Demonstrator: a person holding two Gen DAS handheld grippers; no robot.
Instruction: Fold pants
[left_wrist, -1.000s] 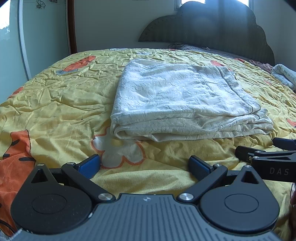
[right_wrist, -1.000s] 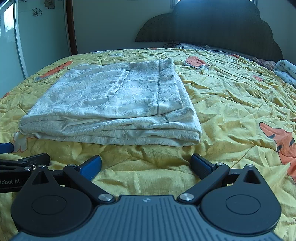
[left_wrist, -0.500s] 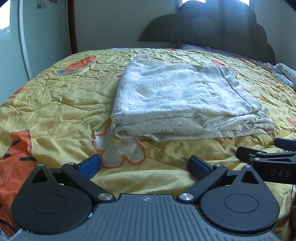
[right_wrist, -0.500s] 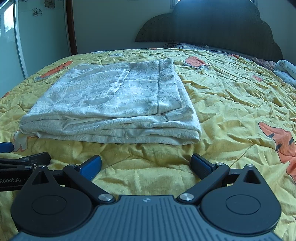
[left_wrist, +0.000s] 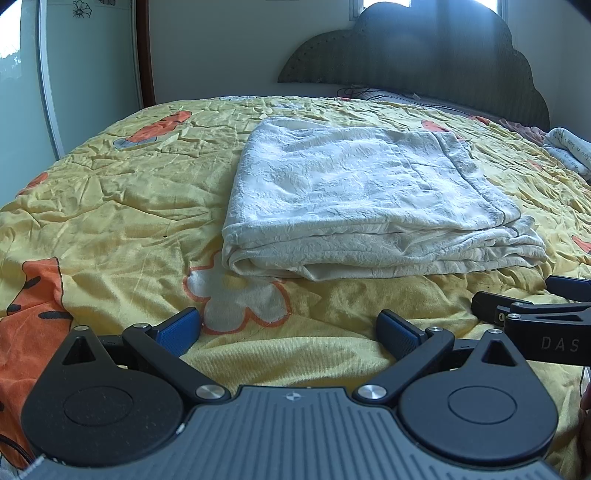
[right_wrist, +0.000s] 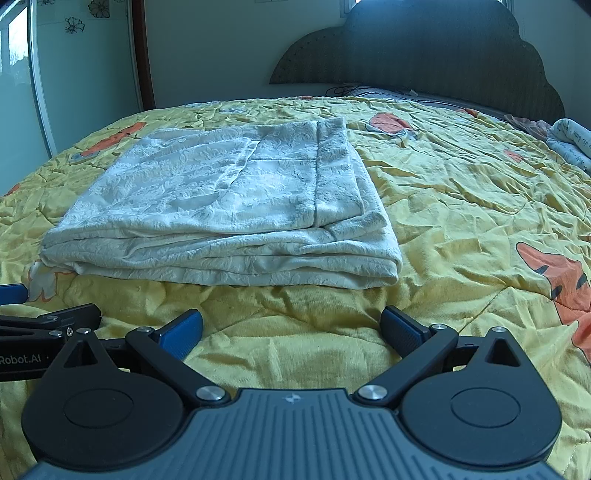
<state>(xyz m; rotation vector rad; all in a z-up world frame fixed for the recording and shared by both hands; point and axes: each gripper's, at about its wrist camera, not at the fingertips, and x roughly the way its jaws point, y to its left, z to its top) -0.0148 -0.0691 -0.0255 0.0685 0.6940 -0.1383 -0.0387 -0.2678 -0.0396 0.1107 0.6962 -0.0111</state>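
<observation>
Pants (left_wrist: 362, 199) folded, far edge foreshortened.

pants (left_wrist: 362, 199): one pair is lying folded, mid-bed
grippers: two are hovering near, left gripper (left_wrist: 290, 332) and right gripper (right_wrist: 291, 332)
quilt (left_wrist: 110, 206): one is covering the bed
headboard (left_wrist: 424, 62): one is standing far
folded cloth (left_wrist: 569, 151): one is lying far right

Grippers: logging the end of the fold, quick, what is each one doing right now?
Left gripper: open, holding nothing.
Right gripper: open, holding nothing, short of the folded cream-white textured pants.
</observation>
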